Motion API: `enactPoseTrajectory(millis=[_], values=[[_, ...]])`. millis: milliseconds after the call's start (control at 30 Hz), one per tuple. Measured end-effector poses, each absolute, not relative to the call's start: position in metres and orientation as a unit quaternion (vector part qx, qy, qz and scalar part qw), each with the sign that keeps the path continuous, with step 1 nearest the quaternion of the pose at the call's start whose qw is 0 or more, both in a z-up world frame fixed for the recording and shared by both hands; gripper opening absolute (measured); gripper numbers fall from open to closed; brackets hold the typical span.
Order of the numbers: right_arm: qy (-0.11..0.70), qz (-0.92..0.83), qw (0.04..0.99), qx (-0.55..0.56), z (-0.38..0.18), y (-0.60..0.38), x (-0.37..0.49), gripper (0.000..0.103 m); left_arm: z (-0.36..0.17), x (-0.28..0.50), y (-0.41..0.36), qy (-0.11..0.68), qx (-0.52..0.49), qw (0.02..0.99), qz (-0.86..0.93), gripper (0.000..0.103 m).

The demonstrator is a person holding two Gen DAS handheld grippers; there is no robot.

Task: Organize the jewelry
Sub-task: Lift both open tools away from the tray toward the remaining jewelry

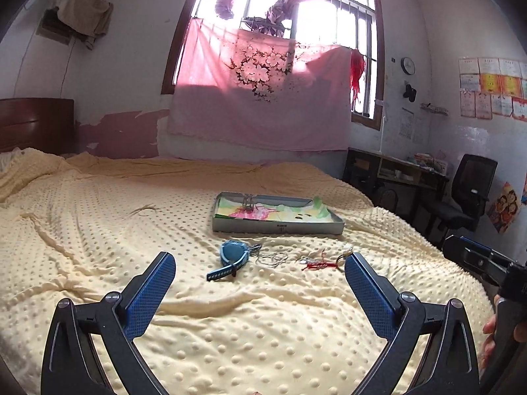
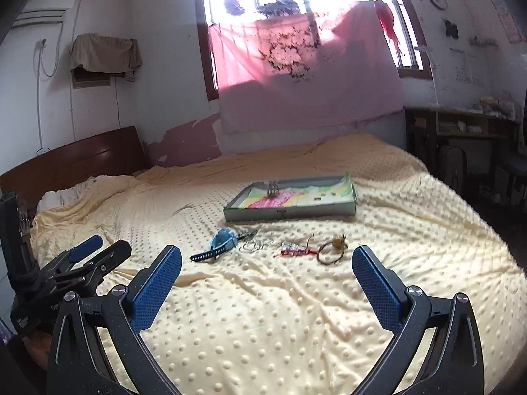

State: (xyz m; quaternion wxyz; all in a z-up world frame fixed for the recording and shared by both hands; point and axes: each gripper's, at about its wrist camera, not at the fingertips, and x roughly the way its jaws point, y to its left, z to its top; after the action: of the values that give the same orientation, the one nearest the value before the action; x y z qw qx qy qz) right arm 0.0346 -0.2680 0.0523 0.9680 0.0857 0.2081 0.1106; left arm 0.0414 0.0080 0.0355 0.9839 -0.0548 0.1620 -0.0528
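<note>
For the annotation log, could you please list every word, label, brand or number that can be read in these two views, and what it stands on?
No text can be read in full.
"Ge...": a cut-off white print on the black body of the left gripper, in the right wrist view.
Small label on the front wall of the shallow grey cardboard tray: too small.
Paper certificates on the right wall: blurred.
Round white wall clock: numerals unreadable.
</note>
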Motion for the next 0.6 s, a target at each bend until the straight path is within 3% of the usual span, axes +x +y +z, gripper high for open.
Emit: enactPoseTrajectory(millis=[367,600], values=[[0.273,0.103,0.949,0.117,0.011,-0.254,0.045,0.102,0.016,0.044,0.022,0.201,-0.048,0.978,-0.027,0.103],[0.260,0.089,0.956,0.097,0.003,-0.250,0.072,0.102,0.011,0.067,0.027,0.208,-0.053,0.977,-0.016,0.103]])
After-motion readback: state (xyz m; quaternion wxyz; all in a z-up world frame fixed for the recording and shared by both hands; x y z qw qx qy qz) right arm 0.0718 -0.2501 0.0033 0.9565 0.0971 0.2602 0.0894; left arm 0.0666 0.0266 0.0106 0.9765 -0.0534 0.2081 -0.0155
